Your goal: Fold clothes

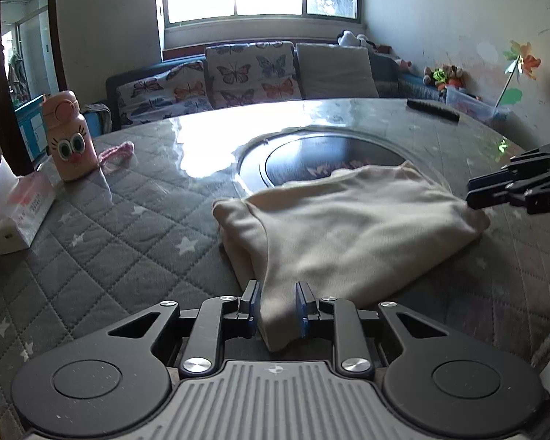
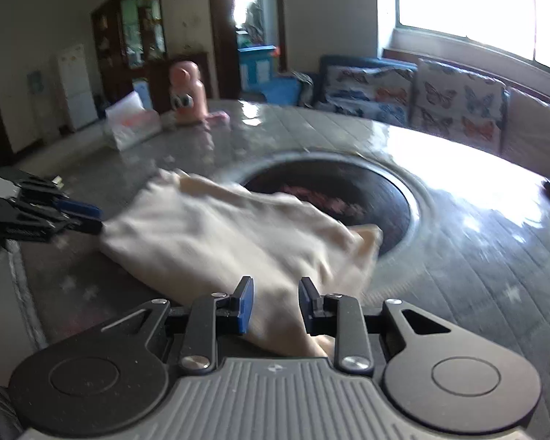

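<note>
A cream garment (image 1: pixel 348 231) lies folded on the round table (image 1: pixel 128 227), partly over the dark central recess (image 1: pixel 322 161). My left gripper (image 1: pixel 278 304) has its jaws partly closed around the garment's near corner, which bunches between the blue pads. My right gripper (image 2: pixel 275 302) likewise has cloth (image 2: pixel 216 234) between its jaws at the opposite corner; that view is motion-blurred. Each gripper shows in the other's view: the right at the right edge (image 1: pixel 475 190), the left at the left edge (image 2: pixel 91 218).
A pink cartoon bottle (image 1: pixel 71 135), a tissue box (image 1: pixel 18 216) and a pink knitted item (image 1: pixel 115 154) stand at the table's far left. A dark comb (image 1: pixel 432 110) lies at the far right. A butterfly-cushioned sofa (image 1: pixel 245 73) stands behind the table, under a window.
</note>
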Demonstrator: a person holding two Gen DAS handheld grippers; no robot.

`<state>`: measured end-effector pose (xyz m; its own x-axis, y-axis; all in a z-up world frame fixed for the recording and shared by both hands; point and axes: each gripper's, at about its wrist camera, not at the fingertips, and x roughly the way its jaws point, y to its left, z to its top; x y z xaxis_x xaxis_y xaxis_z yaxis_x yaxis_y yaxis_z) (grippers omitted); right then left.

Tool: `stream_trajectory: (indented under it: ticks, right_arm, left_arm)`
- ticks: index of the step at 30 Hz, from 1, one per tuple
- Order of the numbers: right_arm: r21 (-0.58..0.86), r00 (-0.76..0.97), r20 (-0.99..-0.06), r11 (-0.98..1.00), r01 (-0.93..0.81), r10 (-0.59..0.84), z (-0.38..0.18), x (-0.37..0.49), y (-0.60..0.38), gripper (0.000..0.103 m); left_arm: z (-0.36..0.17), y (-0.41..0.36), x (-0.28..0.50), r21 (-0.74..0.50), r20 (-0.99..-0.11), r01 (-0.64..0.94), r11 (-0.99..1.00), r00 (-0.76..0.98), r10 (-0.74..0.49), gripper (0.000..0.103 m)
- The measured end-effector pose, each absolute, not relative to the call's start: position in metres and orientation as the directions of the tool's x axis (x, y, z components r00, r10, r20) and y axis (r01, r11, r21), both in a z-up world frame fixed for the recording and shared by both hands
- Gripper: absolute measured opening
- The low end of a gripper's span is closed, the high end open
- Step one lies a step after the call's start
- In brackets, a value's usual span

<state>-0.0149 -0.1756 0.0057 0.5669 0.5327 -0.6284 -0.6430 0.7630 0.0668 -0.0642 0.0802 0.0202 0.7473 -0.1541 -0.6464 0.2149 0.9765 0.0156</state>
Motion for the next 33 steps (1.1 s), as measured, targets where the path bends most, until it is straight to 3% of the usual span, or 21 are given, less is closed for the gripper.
stream_trajectory:
  ticks: [10, 19, 27, 33]
  right_arm:
    - [0.034, 0.508, -0.642, 0.682, -0.73, 0.575, -0.01, -0.012, -0.123, 0.027]
    - [0.028, 0.491, -0.641, 0.657, -0.754, 0.59, -0.006, -0.004, -0.108, 0.027]
    - [0.09, 0.447, -0.665, 0.658, -0.748, 0.599, -0.015, 0.01, -0.108, 0.03]
    - [0.101, 0.514, -0.646, 0.731, -0.674, 0.564, -0.008, 0.034, -0.13, 0.031]
  left_arm:
    - [0.005, 0.079, -0.052, 0.025, -0.678, 0.22, 0.975, 0.72, -0.145, 0.025]
    - [0.024, 0.074, -0.027, 0.036, -0.625, 0.22, 0.975, 0.766, -0.15, 0.025]
    - [0.007, 0.084, 0.007, 0.012, -0.671, 0.185, 0.983, 0.731, -0.129, 0.023]
    - [0.018, 0.085, 0.014, -0.012, -0.636, 0.19, 0.982, 0.756, -0.153, 0.022]
